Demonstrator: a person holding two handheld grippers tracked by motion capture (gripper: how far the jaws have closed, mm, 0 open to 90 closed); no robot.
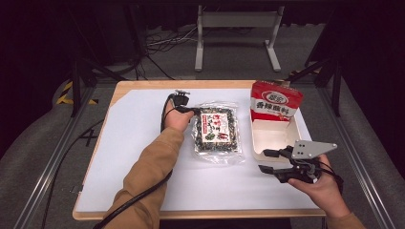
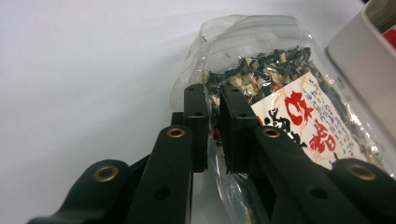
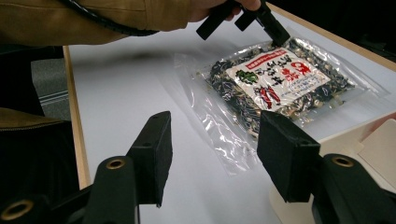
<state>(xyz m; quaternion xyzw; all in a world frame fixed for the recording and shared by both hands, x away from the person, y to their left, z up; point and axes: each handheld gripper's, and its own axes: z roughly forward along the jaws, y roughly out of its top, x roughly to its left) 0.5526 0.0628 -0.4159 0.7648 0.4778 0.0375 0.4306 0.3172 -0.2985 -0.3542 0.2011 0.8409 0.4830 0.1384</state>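
High view: the dried-mix bag (image 1: 217,132) lies flat on the white sheet (image 1: 133,143), just left of the white box (image 1: 274,136), which serves as landmark.
Bag axis: long side runs away from the person, parallel to the box's long wall.
Left gripper (image 1: 187,109): at the bag's far-left corner, on the side away from the box; its jaws are pinched on the clear plastic edge, as the left gripper view (image 2: 212,126) shows.
Right gripper (image 1: 271,161): at the box's near end, jaws spread and holding nothing, well apart from the bag.
Nearer hand: the left one.
Red pouch (image 1: 276,101): upright in the box's far end.
Likely next: lifting the bag rightward toward the box.
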